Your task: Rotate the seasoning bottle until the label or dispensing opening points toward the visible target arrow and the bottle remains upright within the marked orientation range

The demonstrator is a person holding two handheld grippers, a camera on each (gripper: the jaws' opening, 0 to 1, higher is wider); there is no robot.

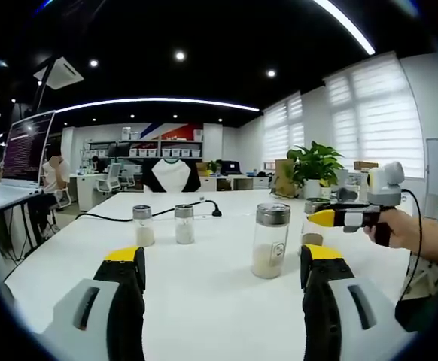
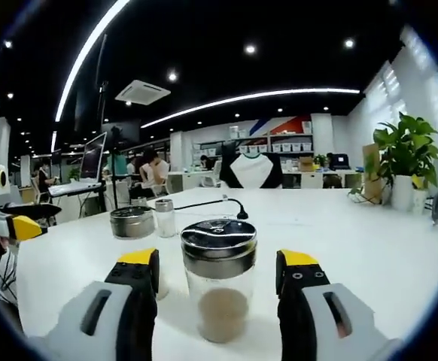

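A glass seasoning bottle (image 2: 219, 289) with a metal lid stands upright on the white table (image 2: 384, 256), with pale powder at its bottom. My right gripper (image 2: 217, 263) is open, one jaw on each side of the bottle with a small gap to the glass. In the left gripper view, a hand holds the right gripper (image 1: 320, 218) against a half-hidden bottle (image 1: 311, 209). My left gripper (image 1: 223, 259) is open and holds nothing. A tall bottle (image 1: 270, 241) stands just ahead of it. The left gripper (image 2: 16, 227) also shows at the left edge.
Two small shakers (image 1: 143, 226) (image 1: 184, 224) stand further back on the table (image 1: 204, 301). A black cable (image 1: 204, 203) runs across the far side. A potted plant (image 1: 314, 162) stands at the back right, a monitor (image 1: 27, 147) on the left. Another jar (image 2: 132, 222) and a shaker (image 2: 164, 218) stand left of the flanked bottle.
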